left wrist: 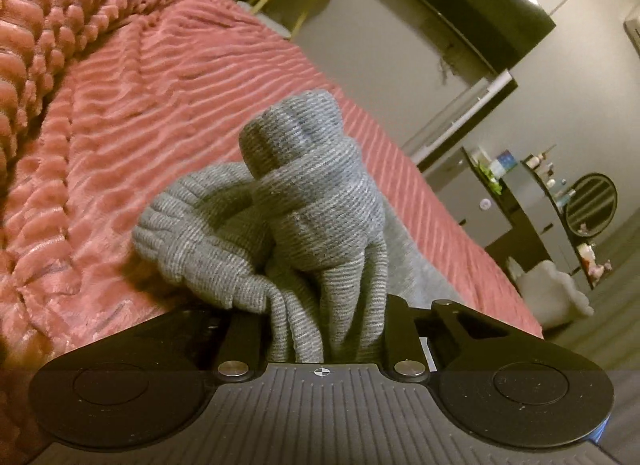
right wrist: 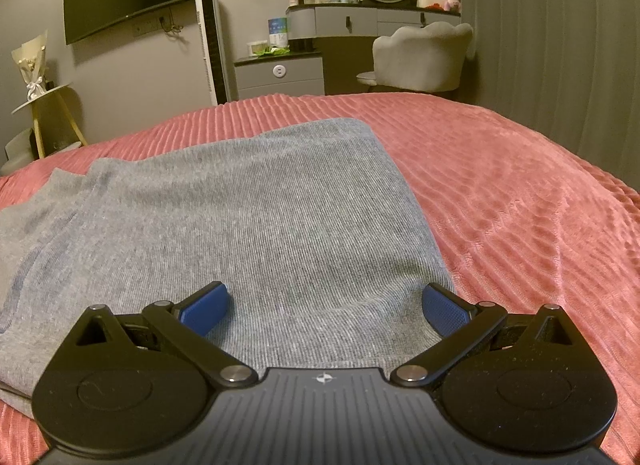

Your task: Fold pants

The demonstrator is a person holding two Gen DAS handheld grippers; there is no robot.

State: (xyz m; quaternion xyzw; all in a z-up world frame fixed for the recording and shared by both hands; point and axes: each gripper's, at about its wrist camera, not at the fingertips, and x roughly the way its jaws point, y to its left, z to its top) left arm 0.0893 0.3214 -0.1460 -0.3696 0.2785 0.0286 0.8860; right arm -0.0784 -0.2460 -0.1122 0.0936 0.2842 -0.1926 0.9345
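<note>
A bunched fold of the grey ribbed-knit pants [left wrist: 304, 201] is clamped between the nearly closed jaws of the black left gripper [left wrist: 324, 329], the cloth rising in a crumpled mound just beyond it and lifted off the pink ribbed plush bedspread [left wrist: 132, 113]. In the right wrist view, the rest of the pants [right wrist: 248, 217] is spread flat on the bedspread [right wrist: 500, 193]. The right gripper [right wrist: 324, 305] is held over the cloth's near edge, its blue-padded jaws spread wide with nothing gripped.
</note>
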